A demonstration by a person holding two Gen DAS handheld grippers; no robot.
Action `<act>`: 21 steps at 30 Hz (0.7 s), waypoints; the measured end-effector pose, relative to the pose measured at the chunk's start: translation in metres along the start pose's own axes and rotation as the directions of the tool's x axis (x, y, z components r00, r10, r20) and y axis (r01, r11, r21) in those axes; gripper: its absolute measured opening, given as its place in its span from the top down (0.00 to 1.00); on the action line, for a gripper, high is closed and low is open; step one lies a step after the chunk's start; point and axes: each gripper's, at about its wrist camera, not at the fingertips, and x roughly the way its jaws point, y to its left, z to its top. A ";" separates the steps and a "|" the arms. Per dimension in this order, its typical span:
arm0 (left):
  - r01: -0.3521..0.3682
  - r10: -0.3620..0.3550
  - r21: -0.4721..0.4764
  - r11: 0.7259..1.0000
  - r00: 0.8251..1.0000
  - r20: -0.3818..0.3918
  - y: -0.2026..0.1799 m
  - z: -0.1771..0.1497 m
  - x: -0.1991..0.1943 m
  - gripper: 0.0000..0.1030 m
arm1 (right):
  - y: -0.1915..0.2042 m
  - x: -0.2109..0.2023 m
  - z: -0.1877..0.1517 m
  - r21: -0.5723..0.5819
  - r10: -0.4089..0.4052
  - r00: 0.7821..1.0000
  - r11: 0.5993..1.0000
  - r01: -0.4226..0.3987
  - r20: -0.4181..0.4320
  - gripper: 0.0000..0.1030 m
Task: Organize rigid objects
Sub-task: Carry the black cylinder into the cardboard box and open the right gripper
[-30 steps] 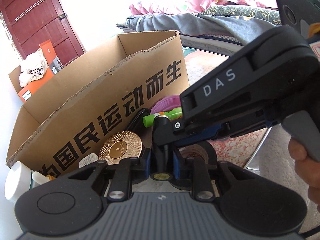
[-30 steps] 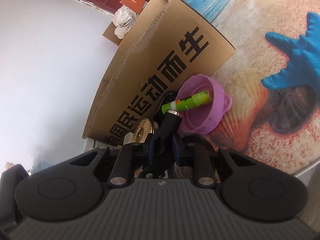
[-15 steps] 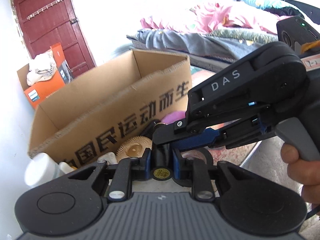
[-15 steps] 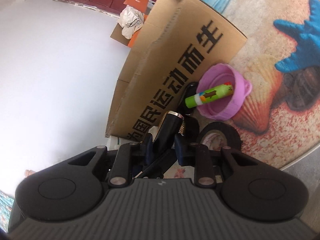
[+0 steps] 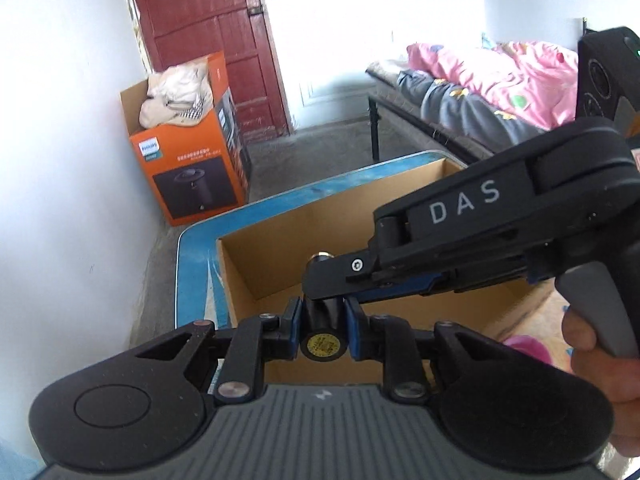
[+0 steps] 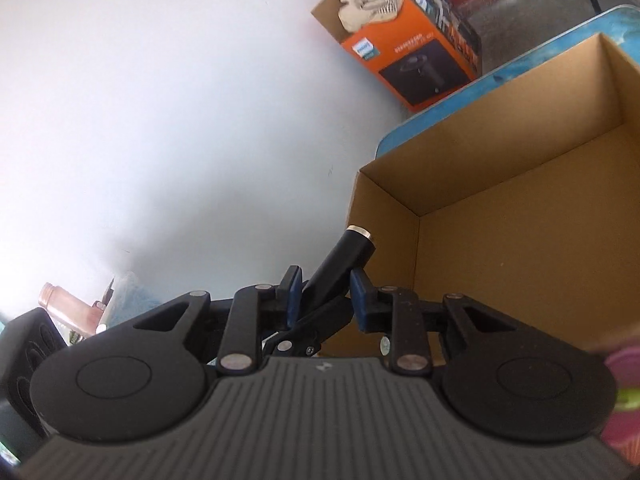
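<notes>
Tube (image 5: pixel 323 345), black with a gold rim and a yellow sticker on its base, now hangs over the open box (image 5: pixel 256 264) instead of low down by the box's printed outer wall, where it was a second ago among the other bits on the table (image 5: pixel 192 248). You have lifted it with both claws together, and both cameras now look past the near rim into the cardboard interior, which shows no contents in the part you can see.

Your left claw (image 5: pixel 322 316) is clenched on the tube's lower end, blue pads pressed against both sides. Your right claw (image 6: pixel 326 291) is opening: the tube's upper part is between its pads, but in the right wrist view a gap shows at the left pad, so I judge that it no longer carries the tube. From the left wrist view the right claw reaches in from the right, with your hand (image 5: pixel 600 364) on its grip.

That means the weight is passing to the left claw alone. The lift looks done. What remains for this item is to carry it well inside the walls and let go low, so that it does not bounce. The purple bowl (image 5: pixel 528 350) is on the table outside the box, not yet put away.
</notes>
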 end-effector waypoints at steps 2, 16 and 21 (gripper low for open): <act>0.002 -0.003 -0.016 1.000 0.997 -0.079 0.015 0.010 0.032 0.78 | -0.011 0.031 0.021 0.053 -0.030 0.997 0.998 0.033 -0.068 0.74; -0.062 0.073 0.049 0.997 0.954 -0.290 0.020 0.018 0.113 0.75 | -0.071 0.135 0.060 0.318 -0.034 0.962 0.940 0.123 -0.271 0.74; -0.094 0.102 0.046 0.995 0.966 -0.239 0.023 0.020 0.104 0.63 | -0.072 0.126 0.061 0.355 -0.034 0.970 0.927 0.120 -0.240 0.73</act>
